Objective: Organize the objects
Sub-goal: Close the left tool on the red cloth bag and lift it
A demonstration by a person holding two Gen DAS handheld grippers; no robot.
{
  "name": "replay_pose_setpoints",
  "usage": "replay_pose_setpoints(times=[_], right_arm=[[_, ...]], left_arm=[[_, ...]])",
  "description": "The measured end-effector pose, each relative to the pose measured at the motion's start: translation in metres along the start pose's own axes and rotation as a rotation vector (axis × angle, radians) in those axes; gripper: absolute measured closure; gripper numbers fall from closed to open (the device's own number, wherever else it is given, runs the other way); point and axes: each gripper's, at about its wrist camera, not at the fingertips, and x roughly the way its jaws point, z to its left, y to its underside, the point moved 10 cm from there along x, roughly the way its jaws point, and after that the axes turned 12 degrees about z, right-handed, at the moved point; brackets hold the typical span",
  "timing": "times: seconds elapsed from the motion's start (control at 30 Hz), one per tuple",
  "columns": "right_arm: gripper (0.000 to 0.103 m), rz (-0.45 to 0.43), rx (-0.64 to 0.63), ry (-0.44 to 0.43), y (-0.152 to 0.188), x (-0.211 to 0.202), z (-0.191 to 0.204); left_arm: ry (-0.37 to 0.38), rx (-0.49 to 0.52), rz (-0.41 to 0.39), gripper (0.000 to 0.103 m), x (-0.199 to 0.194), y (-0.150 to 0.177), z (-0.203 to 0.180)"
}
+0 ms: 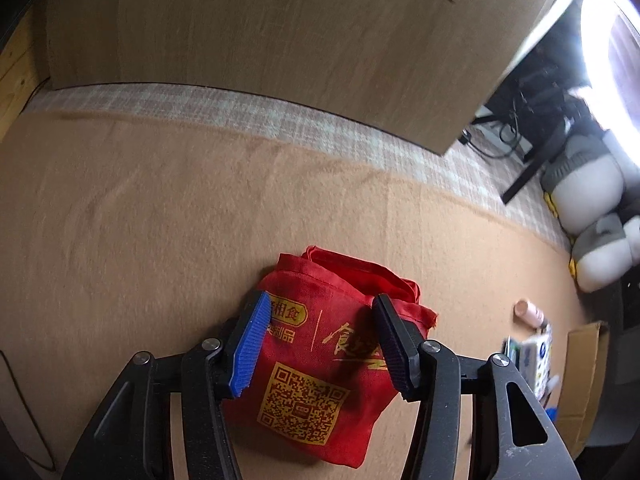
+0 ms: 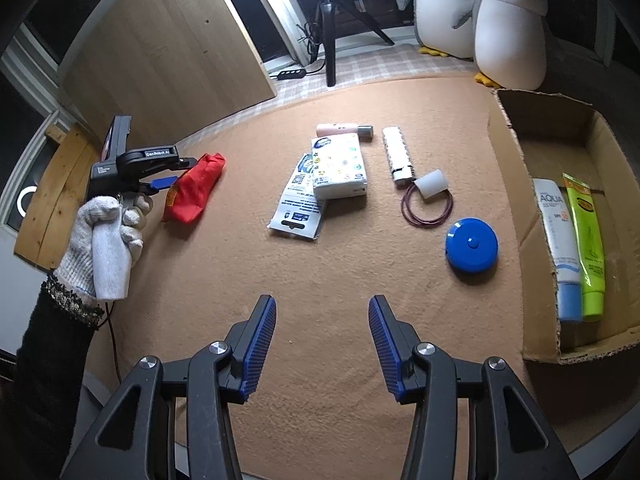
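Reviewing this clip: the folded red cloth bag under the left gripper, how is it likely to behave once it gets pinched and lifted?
The red bag looks like thin folded fabric with loose, creased edges, so it will probably droop and partly unfold. It lies flat, so likely light. The left gripper straddles it with open jaws; a pinch may catch only the top layer on the brown blanket.

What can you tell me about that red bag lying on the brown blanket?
The red bag is a small folded pouch of thin woven cloth, printed in yellow with Chinese characters and a QR code. It lies flat and crumpled on the tan blanket, its creased open end facing away. The left gripper straddles it with open jaws; contact is unclear. It lies apart from the other items.
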Motion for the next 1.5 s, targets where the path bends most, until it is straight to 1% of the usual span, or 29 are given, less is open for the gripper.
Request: replay_pose_setpoints(times=[0.1,0.2,0.37,0.47,0.63,0.77,0.9,0.93,1.03,1.07,1.1,1.13,1.17,1.2,1.27,1.4,1.5], right_arm=[[0.058,0.008,-0.014,-0.010,-0.002,0.003,0.006],[0.058,0.012,-0.031,-0.024,-0.003,0.006,0.012],[0.058,0.020,-0.039,-0.044,-0.003,0.011,0.015],[0.058,0.023,-0.047,-0.054,-0.001,0.015,0.018],[0.058,0.036,-0.059,-0.067,0.003,0.022,0.020],[0.058,0.055,-0.059,-0.080,0.008,0.030,0.021],[0.058,0.075,-0.059,-0.090,0.014,0.038,0.023],[0.058,0.080,-0.061,-0.093,0.015,0.040,0.025],[0.058,0.086,-0.061,-0.102,0.017,0.043,0.029],[0.058,0.090,-0.060,-0.106,0.017,0.044,0.030],[0.058,0.096,-0.056,-0.112,0.018,0.046,0.032],[0.057,0.104,-0.050,-0.117,0.019,0.047,0.033],[0.052,0.120,-0.039,-0.130,0.020,0.051,0.035],[0.046,0.129,-0.033,-0.137,0.021,0.053,0.036],[0.042,0.146,-0.016,-0.153,0.023,0.059,0.040],[0.041,0.182,-0.006,-0.176,0.024,0.071,0.049],[0.041,0.215,-0.009,-0.196,0.025,0.081,0.059]], left_arm=[[-0.024,0.030,-0.005,0.047,0.001,0.012,-0.007],[-0.005,0.032,0.001,0.047,0.000,0.032,-0.013],[0.048,0.058,0.016,0.047,-0.002,0.079,-0.031],[0.070,0.049,0.020,0.047,-0.005,0.106,-0.039],[0.079,0.043,0.020,0.047,-0.010,0.152,-0.051],[0.094,0.034,0.027,0.047,-0.012,0.181,-0.060],[0.082,0.062,0.031,0.047,-0.017,0.210,-0.069],[0.086,0.069,0.036,0.047,-0.018,0.212,-0.072],[0.135,0.081,0.062,0.045,-0.026,0.221,-0.074],[0.152,0.094,0.061,0.041,-0.032,0.224,-0.073],[0.158,0.113,0.055,0.035,-0.037,0.224,-0.072],[0.155,0.138,0.050,0.031,-0.040,0.224,-0.072],[0.149,0.165,0.048,0.025,-0.042,0.224,-0.070],[0.147,0.199,0.050,0.023,-0.045,0.227,-0.068],[0.149,0.239,0.068,0.023,-0.046,0.232,-0.062],[0.191,0.306,0.125,0.022,-0.043,0.245,-0.058],[0.190,0.337,0.145,0.022,-0.038,0.251,-0.059]])
